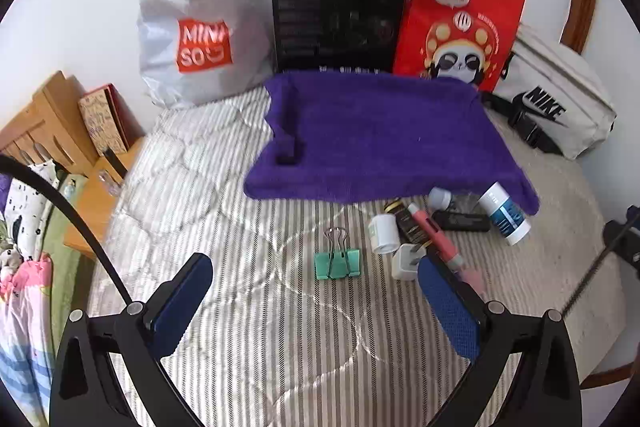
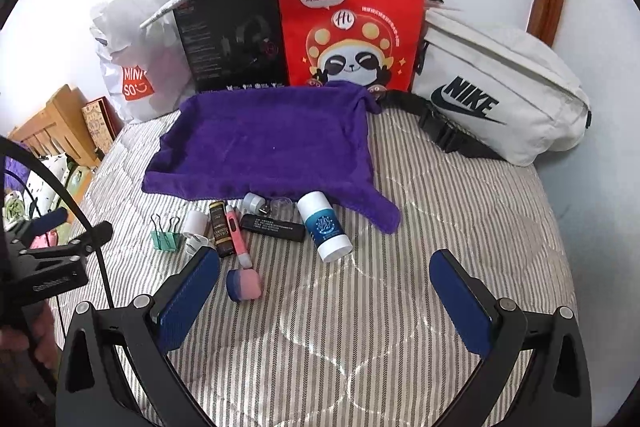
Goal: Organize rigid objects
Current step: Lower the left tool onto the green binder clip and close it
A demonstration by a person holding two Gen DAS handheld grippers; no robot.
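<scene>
Small rigid objects lie bunched low and right of centre in the left wrist view, on the striped bed quilt [image 1: 248,307] just below the front edge of the purple towel [image 1: 372,135]. The green binder clip [image 1: 337,263] sits apart at the left of the bunch; the white charger plug [image 1: 406,261], the white jar [image 1: 383,233], the dark gold-lettered tube [image 1: 408,223], the pink pen [image 1: 434,233], the black stick [image 1: 460,221] and the blue-and-white bottle [image 1: 506,217] crowd together, several touching or overlapping.

That crowding is the main hazard: a gripper coming down on one item would likely nudge its neighbours, and the round bottle and jar could roll on the soft quilt. The pen lies partly over the tube, so lifting either may drag the other. A small white cap [image 1: 439,197] and something clear beside it sit at the towel's edge, possibly tucked partly under it; the view is too blurred to be sure.

The left gripper [image 1: 316,301] hangs open and empty, its right finger pad [image 1: 448,307] close to the plug and pen, where a careless close might catch both. The right gripper [image 2: 326,301] is likewise spread wide and empty, with a pink-and-blue cap [image 2: 243,285] just by its left pad [image 2: 188,301].
</scene>
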